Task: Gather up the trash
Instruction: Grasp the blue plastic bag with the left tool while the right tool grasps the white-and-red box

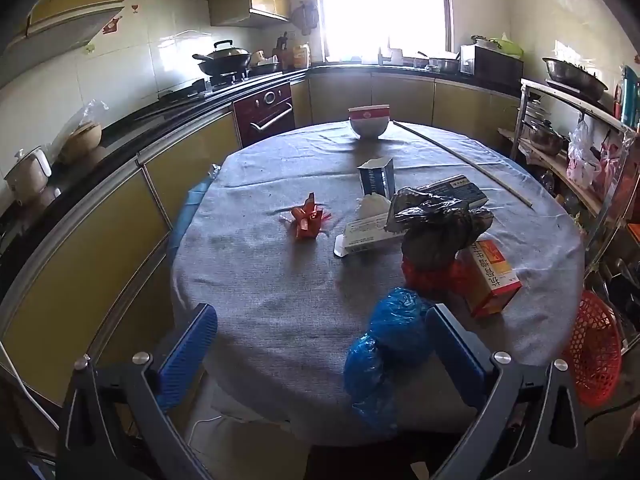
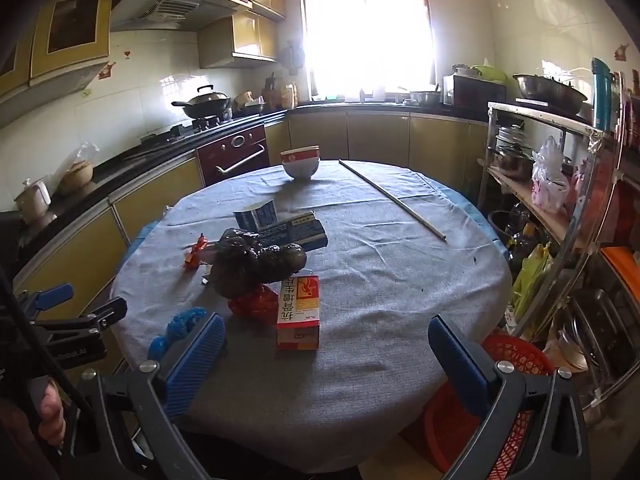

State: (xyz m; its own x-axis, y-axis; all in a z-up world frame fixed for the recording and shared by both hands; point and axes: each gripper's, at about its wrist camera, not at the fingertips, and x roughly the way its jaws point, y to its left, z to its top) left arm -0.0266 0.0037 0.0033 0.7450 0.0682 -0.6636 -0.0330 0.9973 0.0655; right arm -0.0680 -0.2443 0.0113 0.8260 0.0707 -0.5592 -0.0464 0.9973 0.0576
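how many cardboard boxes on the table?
4: orange box nearest; white box beside the dark bag; dark flat box behind it; upright blue carton. More may hide under the bag.

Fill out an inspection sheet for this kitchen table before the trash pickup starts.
Surface: round table under a grey cloth, wrinkled.
Job's things: crumpled blue plastic at the near edge; dark plastic bag on a red bag; orange-red medicine box; white flat box; red wrapper; opened blue carton; dark blue box.
Clutter: red-rimmed bowl; long thin stick.
Grippers: left gripper and right gripper both open, fingers holding nothing.
Cables: thin white cord below the table edge.
Surroundings: red mesh basket at right; metal shelf rack; wok on the stove.
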